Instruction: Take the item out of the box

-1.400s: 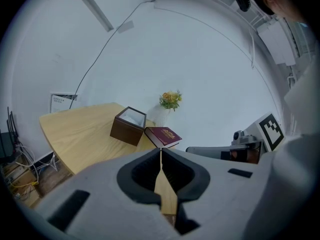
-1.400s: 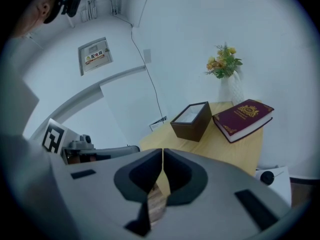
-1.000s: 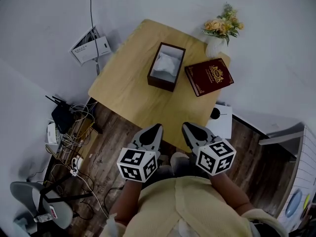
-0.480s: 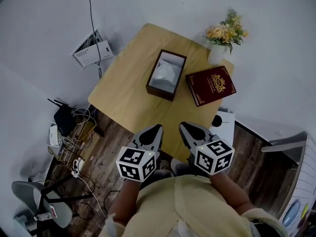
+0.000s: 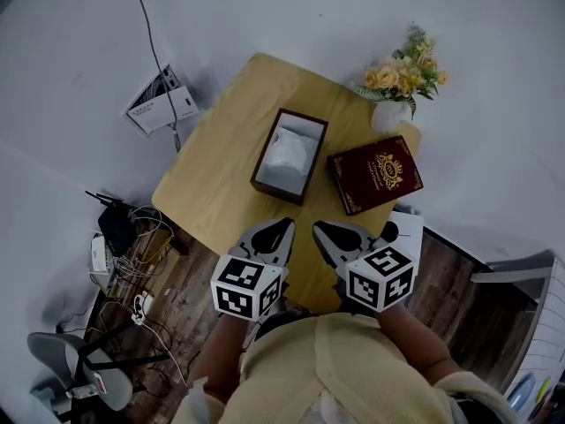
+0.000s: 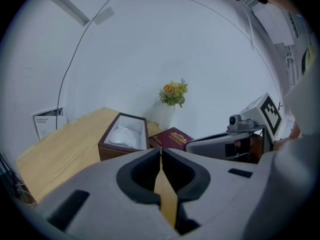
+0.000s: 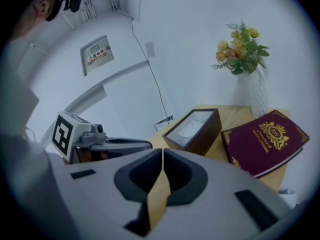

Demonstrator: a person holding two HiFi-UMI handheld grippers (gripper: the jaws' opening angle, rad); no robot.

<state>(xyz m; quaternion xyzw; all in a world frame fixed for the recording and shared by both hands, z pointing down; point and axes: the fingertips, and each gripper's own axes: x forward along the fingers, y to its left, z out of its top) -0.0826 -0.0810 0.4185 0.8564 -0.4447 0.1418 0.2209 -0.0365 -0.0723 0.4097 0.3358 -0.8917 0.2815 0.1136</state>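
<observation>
A dark brown open box stands on the wooden table, with a white wrapped item lying inside it. The box also shows in the left gripper view and the right gripper view. My left gripper hovers over the table's near edge, short of the box, its jaws shut on nothing. My right gripper hangs beside it, likewise shut and empty. Both point toward the box.
A maroon book lies right of the box. A white vase with yellow flowers stands at the table's far right corner. Cables and a router clutter the floor at left. A white device sits by the table's right edge.
Both grippers have moved forward toward the table, and the box now lies closer to them. Their jaws stay shut.
</observation>
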